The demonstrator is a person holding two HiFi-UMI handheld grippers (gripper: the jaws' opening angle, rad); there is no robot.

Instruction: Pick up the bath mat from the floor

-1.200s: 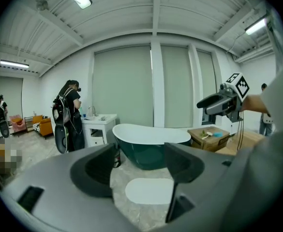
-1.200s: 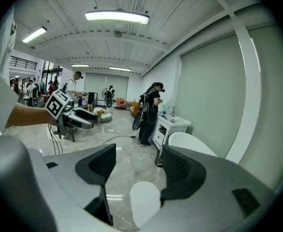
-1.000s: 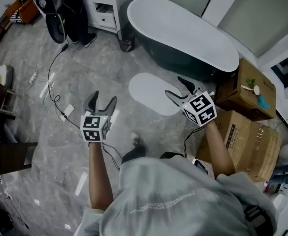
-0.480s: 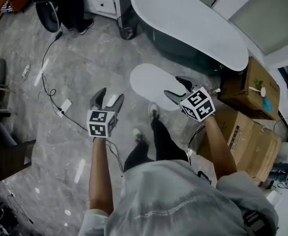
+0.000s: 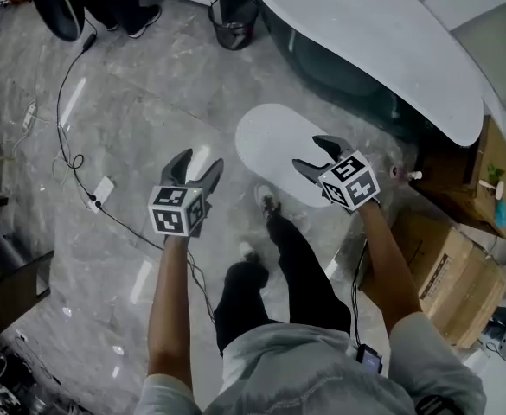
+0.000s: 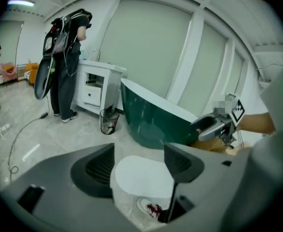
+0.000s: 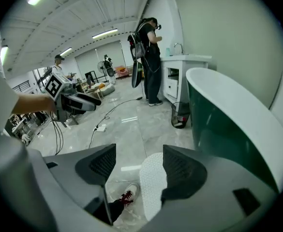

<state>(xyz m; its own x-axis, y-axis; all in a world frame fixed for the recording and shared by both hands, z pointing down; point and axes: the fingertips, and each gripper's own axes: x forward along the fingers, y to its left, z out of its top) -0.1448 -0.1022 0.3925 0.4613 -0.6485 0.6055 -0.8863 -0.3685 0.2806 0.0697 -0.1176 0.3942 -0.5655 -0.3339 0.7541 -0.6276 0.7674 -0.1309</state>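
A white oval bath mat (image 5: 280,145) lies flat on the grey marble floor beside the dark green bathtub (image 5: 356,50). It shows between the jaws in the left gripper view as the bath mat (image 6: 141,178) and in the right gripper view as the bath mat (image 7: 151,185). My left gripper (image 5: 195,169) is held above the floor to the mat's left, open and empty. My right gripper (image 5: 316,154) hovers over the mat's right part, open and empty. My white shoe (image 5: 268,202) stands at the mat's near edge.
A wire waste bin (image 5: 235,11) stands by the tub's end. Cardboard boxes (image 5: 447,266) are stacked at the right. A cable and power strip (image 5: 101,188) run over the floor at the left. A person (image 6: 66,66) stands by a white cabinet (image 6: 95,88).
I have stepped forward toward the mat, so mat and tub sit closer in view. My right gripper now overlaps the mat's right part. Both grippers stay open.
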